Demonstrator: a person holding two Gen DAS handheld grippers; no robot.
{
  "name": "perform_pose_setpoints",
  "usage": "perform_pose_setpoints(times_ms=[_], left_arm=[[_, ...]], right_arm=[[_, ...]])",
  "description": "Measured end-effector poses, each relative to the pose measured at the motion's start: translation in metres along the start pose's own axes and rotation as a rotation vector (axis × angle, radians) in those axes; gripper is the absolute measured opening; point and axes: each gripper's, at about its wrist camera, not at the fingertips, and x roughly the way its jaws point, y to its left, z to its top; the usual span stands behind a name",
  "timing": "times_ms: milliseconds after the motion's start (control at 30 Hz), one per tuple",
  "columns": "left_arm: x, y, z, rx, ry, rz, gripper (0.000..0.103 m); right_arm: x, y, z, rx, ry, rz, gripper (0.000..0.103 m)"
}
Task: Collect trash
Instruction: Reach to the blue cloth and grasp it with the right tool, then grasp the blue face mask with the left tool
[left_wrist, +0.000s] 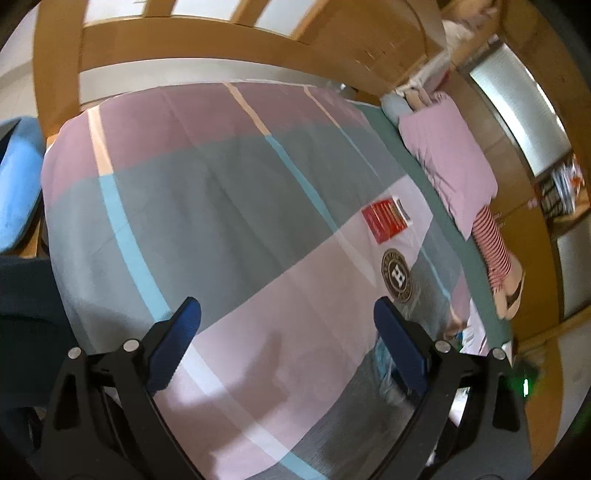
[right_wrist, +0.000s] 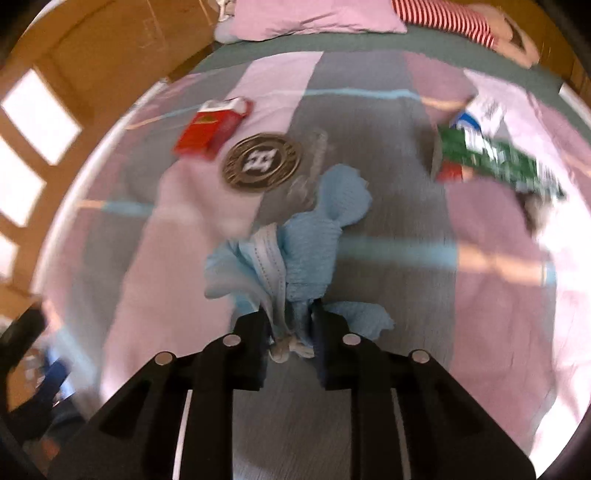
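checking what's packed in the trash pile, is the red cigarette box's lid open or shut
Open: the red cardboard cigarette box lies flat on the striped bedcover, its flip lid tilted back at the far end.

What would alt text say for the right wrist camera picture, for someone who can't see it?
The right claw is shut on a crumpled blue face mask above a bed with a pink, grey and blue striped cover. Beyond it lie a red box, a round dark badge with a white emblem and a green package, slightly blurred.

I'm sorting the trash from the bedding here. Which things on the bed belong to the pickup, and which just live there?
Trash: blue face mask, pinched in right gripper; red pack; round dark disc; green wrapper.
Staying: striped cover; pink pillow; striped toy.
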Motion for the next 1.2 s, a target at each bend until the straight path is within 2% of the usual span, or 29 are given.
perform_pose_setpoints(times_ms=[167, 267, 333, 400, 500, 600, 800, 867, 900, 967, 1000, 1033, 1100, 1200], left_arm=[[0.004, -0.003, -0.002, 0.015, 0.024, 0.003, 0.094], [0.006, -0.008, -0.005, 0.042, 0.035, 0.013, 0.094], [0.007, -0.009, -0.006, 0.051, 0.035, 0.018, 0.094], [0.007, -0.009, -0.006, 0.051, 0.039, 0.019, 0.094], [0.011, -0.010, -0.007, 0.058, 0.058, 0.023, 0.095], [0.012, -0.011, -0.008, 0.063, 0.063, 0.021, 0.095], [0.013, -0.008, -0.007, 0.043, 0.062, 0.017, 0.095], [0.012, -0.007, -0.007, 0.033, 0.059, 0.015, 0.095], [0.012, -0.006, -0.007, 0.029, 0.058, 0.014, 0.095], [0.013, -0.005, -0.006, 0.024, 0.061, 0.011, 0.095], [0.013, -0.005, -0.006, 0.025, 0.066, 0.010, 0.095], [0.014, -0.006, -0.006, 0.027, 0.070, 0.008, 0.095], [0.016, -0.008, -0.007, 0.039, 0.083, 0.003, 0.095], [0.023, -0.013, -0.011, 0.076, 0.133, -0.008, 0.095]], right_arm=[[-0.037, 0.008, -0.045, 0.003, -0.009, 0.129, 0.019], [-0.050, 0.001, -0.058, 0.048, -0.034, 0.125, 0.021], [-0.060, -0.006, -0.063, 0.093, -0.073, 0.114, 0.044], [-0.068, -0.017, -0.066, 0.163, -0.137, 0.072, 0.057], [-0.067, -0.023, -0.068, 0.203, -0.150, 0.008, 0.057], [-0.056, -0.017, -0.069, 0.164, -0.119, -0.046, 0.057], [-0.029, 0.005, -0.069, 0.072, -0.060, -0.052, 0.057], [-0.018, 0.017, -0.069, 0.019, -0.044, -0.080, 0.057], [-0.012, 0.022, -0.069, -0.005, -0.039, -0.097, 0.057], [-0.004, 0.028, -0.070, -0.036, -0.025, -0.113, 0.036], [-0.003, 0.030, -0.071, -0.035, -0.016, -0.099, 0.021], [-0.004, 0.030, -0.072, -0.030, -0.017, -0.094, 0.013], [-0.014, 0.029, -0.074, -0.032, -0.035, -0.103, 0.007], [-0.032, 0.020, -0.079, -0.016, -0.066, -0.125, 0.007]])
